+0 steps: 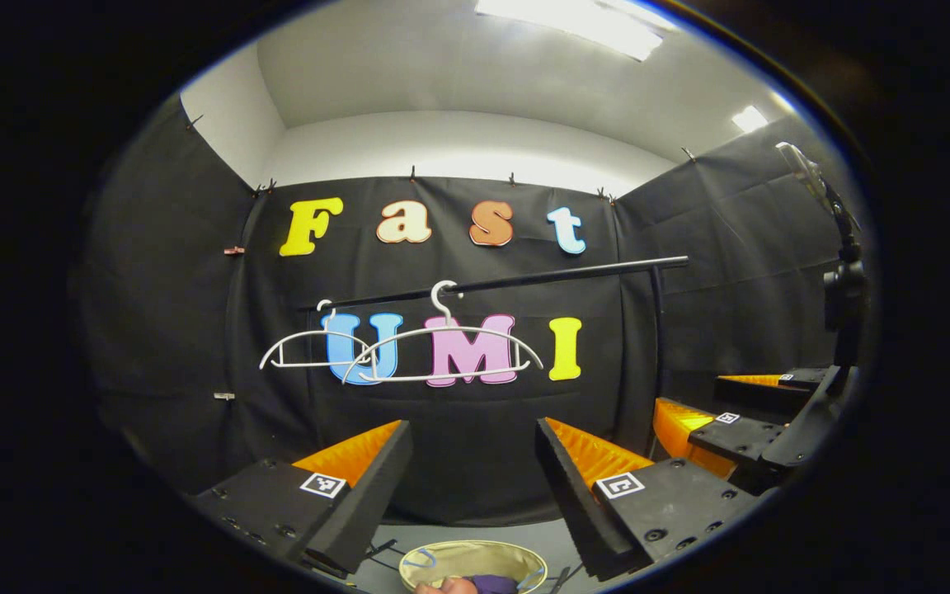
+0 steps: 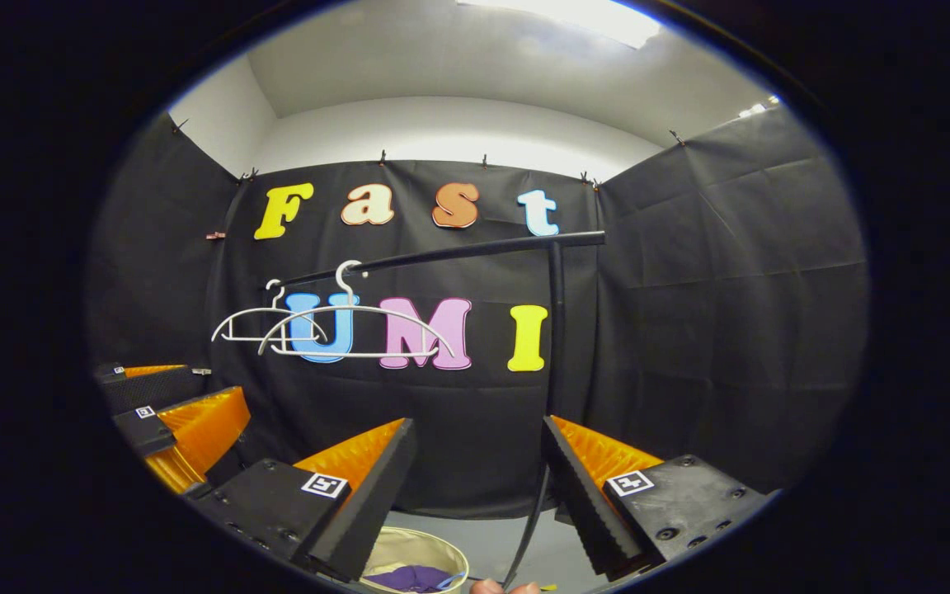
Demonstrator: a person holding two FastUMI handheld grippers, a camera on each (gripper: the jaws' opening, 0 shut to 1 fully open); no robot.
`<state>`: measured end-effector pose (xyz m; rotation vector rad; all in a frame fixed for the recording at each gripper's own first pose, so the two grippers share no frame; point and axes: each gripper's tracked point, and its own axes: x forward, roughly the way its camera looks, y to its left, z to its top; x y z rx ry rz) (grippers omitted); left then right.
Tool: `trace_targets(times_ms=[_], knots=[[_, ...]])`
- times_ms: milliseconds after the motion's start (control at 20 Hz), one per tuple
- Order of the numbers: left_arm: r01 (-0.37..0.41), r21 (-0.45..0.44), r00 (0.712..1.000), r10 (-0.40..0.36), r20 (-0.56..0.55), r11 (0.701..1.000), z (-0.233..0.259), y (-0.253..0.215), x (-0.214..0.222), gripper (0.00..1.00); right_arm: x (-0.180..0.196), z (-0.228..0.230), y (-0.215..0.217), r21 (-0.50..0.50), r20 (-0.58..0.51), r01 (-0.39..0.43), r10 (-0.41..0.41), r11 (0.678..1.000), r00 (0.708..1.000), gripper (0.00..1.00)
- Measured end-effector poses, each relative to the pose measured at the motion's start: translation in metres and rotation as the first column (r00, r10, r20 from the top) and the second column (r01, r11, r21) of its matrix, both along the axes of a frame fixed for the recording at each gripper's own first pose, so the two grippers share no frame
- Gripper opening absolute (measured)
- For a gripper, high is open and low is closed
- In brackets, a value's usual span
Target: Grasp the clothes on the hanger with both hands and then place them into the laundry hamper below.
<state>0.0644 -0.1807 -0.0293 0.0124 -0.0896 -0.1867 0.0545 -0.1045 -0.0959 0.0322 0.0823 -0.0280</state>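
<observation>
A: Where do things stand with the clothes?

B: Both hangers (image 1: 442,351) on the rail (image 1: 508,283) hang bare; no garment is left on either. Down at the bottom of the left gripper view the laundry hamper (image 1: 421,563) sits on the floor, and a purple garment (image 1: 493,584) lies inside it. The right gripper view shows the same: purple cloth heaped in the hamper below the rail.

A: So the placing is done?

B: I judge it so. The clothes are in the hamper, nothing remains to fetch from the hangers as far as I can see, and what is left looks like little more than drawing the grippers back.

A: And the jaws?

B: The left gripper (image 1: 471,470) has its jaws well apart, with nothing between them but the dark booth wall beyond. The right gripper (image 2: 475,470) is the same: jaws spread wide, nothing held. Each gripper also shows off to the side in the other's view, and both are raised well above the hamper, pointing toward the rail.

A: Anything else near the hamper?

B: A bit of a hand shows at the lower edge, just beside the hamper's rim. I cannot tell what it is doing.
</observation>
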Motion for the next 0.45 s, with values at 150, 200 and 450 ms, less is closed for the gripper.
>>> trace_targets(times_ms=[150,200,450], knots=[[0.006,-0.02,1.0,-0.005,0.018,1.0,0.006,-0.025,-0.001,0.94,-0.003,0.002,-0.023,-0.005,0.013,0.008,-0.007,1.0,1.0,0.96],[0.01,-0.036,1.0,-0.009,0.015,0.999,0.009,-0.031,-0.003,0.94,-0.003,0.002,-0.029,-0.004,0.013,0.008,-0.008,1.0,1.0,0.96],[-0.045,-0.04,0.999,0.046,0.027,0.998,0.021,-0.024,-0.016,0.96,-0.014,-0.003,-0.036,0.014,-0.006,-0.006,0.006,1.0,1.0,0.98]])
